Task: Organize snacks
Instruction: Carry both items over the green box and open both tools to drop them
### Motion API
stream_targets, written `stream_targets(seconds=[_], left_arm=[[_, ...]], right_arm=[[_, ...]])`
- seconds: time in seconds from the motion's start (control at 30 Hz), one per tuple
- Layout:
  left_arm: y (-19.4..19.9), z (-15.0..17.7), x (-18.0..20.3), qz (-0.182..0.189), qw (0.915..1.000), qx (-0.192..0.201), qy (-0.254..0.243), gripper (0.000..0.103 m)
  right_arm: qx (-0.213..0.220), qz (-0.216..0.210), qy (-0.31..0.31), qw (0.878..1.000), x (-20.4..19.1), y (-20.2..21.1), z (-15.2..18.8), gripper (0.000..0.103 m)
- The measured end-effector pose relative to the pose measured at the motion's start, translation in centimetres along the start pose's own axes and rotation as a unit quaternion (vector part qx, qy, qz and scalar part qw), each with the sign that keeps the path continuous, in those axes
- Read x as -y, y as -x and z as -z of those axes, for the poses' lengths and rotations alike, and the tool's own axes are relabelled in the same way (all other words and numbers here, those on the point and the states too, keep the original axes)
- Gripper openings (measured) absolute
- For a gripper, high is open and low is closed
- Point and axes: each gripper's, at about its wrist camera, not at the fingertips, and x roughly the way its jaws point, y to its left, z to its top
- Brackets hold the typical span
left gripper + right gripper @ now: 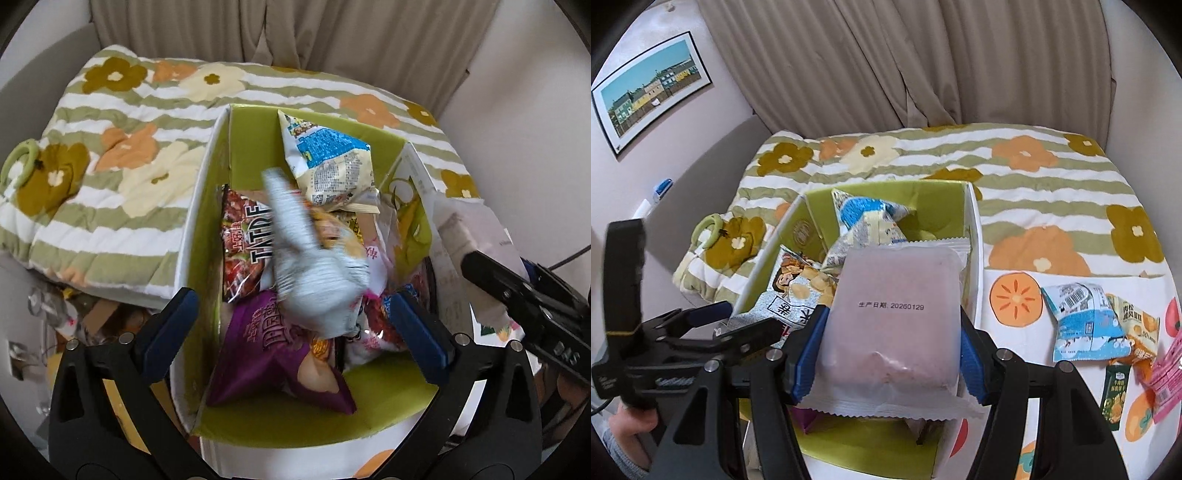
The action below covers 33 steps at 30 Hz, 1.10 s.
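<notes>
Below, in the left wrist view, the left gripper (291, 325) hangs over a green-lined box (384, 410) with its jaws spread wide and nothing between them. A blurred grey-white packet (317, 266) lies in mid-box, apart from both blue pads (417, 336). Under it sit a purple bag (269, 354), a red bag (243, 240) and, leaning on the far wall, a pale packet with a blue label (328, 158). The box stands on a bed with a flowered quilt (122, 155); a green ring (18, 162) lies on the quilt at far left.

Next, the right wrist view: the right gripper (892, 347) has its jaws closed on a frosted pinkish packet (894, 306) printed with a date, held above the box (973, 236), near its right wall. The left gripper (713, 325) shows at lower left, by the box's left wall. To the right of the box, on a fruit-print cloth (1015, 299), lie a blue-and-white packet (1086, 321), an orange packet (1141, 332), a green packet (1113, 395) and a pink packet (1167, 373), overlapping in a loose cluster.
</notes>
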Motion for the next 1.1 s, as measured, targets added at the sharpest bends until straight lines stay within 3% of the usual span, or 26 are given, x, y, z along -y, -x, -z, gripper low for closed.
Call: stream_targets(seconds=[0.23,0.43,0.57,0.63,0.7,1.1], left_arm=[[0.9,0.4,-0.1,-0.013,0.9999,0.002,-0.005,0.102],[1.4,-0.2,-0.6,-0.018,0.9997,0.014,0.007,0.102],[1.3,-0.7,-0.9,-0.023,0.9995,0.015,0.013,0.102],[1.1,-0.7,-0.9,-0.027,0.9995,0.013,0.014,0.102],[0.8,-0.7,-1.0,-0.027,0.9995,0.009,0.015,0.102],[1.0,0.4,-0.5,-0.028,0.9995,0.005,0.009,0.102]], right_arm=[[-0.011,0.002,0.009,1.0,-0.3,-1.1,-0.6,0.06],[-0.01,0.0,0.018,1.0,-0.5,-2.0,-3.1,0.06],[-0.042,-0.004,0.032,0.999,-0.8,-4.3,-4.5,0.061],[-0.044,0.003,0.036,0.998,-0.7,-5.1,-4.7,0.068],[-0.038,0.001,0.033,0.999,-0.5,-5.2,-4.6,0.09],[-0.048,-0.003,0.026,0.999,0.0,-4.3,-2.2,0.09]])
